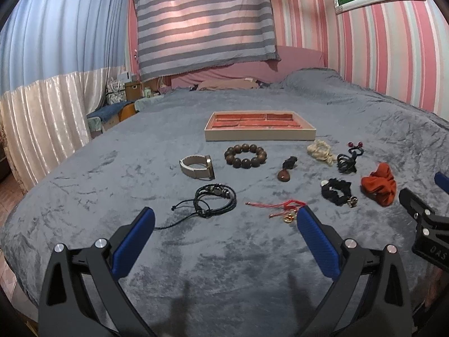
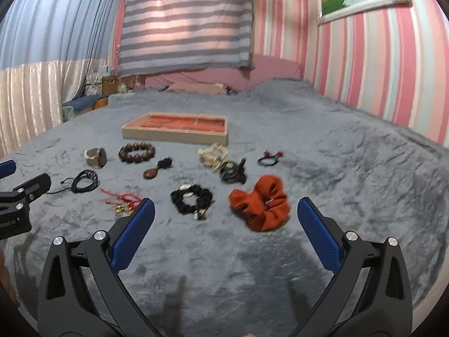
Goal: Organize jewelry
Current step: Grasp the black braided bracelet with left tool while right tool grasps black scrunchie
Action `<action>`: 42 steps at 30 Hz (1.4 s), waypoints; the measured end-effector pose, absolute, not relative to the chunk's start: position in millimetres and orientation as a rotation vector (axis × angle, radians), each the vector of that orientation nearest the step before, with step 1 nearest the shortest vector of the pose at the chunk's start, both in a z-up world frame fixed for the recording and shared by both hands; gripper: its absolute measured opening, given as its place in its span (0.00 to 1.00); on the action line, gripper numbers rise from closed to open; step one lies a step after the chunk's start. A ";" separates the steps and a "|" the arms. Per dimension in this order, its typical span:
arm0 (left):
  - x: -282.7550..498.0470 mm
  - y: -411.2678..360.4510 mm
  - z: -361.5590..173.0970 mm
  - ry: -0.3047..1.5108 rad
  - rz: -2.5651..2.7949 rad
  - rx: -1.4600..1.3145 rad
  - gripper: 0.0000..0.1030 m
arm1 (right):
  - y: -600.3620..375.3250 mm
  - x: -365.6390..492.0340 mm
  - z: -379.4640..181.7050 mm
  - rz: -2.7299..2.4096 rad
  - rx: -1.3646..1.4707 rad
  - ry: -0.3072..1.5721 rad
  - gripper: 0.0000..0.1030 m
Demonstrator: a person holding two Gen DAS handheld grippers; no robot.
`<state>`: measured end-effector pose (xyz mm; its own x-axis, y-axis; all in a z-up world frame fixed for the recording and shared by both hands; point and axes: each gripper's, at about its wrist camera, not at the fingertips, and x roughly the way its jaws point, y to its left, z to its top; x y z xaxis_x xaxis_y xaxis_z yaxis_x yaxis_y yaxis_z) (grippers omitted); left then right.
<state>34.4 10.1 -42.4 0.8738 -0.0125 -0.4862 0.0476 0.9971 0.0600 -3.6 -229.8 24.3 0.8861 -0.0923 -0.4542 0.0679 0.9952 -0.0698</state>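
The left gripper (image 1: 224,221) is seen spread wide and empty above the bed (image 1: 84,185). The black cord bracelet (image 1: 214,199) lies just ahead between its fingers, the red string (image 1: 280,206) beside the right finger; the tray (image 1: 259,134) is set farther ahead, apparently unfilled.

The right gripper (image 2: 226,213) is likewise held wide open, nothing gripped. The orange scrunchie (image 2: 262,202) lies just ahead, right of centre, the black scrunchie (image 2: 192,198) left of it; both are judged nearer this gripper.

Your bed (image 1: 112,174) wears plush grey fleece, crushed and matt. The bead bracelet (image 1: 245,155) looks like polished dark wood, the orange scrunchie (image 2: 259,202) soft ribbed cloth. Your gripper pads (image 1: 134,241) are textured blue rubber on matt black plastic.
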 end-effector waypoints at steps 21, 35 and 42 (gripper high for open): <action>132.8 54.4 -52.8 0.675 -0.039 0.034 0.96 | -221.3 97.0 3.8 -0.013 0.034 0.699 0.85; 179.3 82.8 -91.3 0.821 -0.081 -0.009 0.93 | -224.6 148.4 -32.8 -0.047 0.039 0.882 0.49; 201.0 78.5 -112.2 0.915 -0.099 0.001 0.71 | -223.7 159.1 -41.1 -0.047 0.025 0.917 0.45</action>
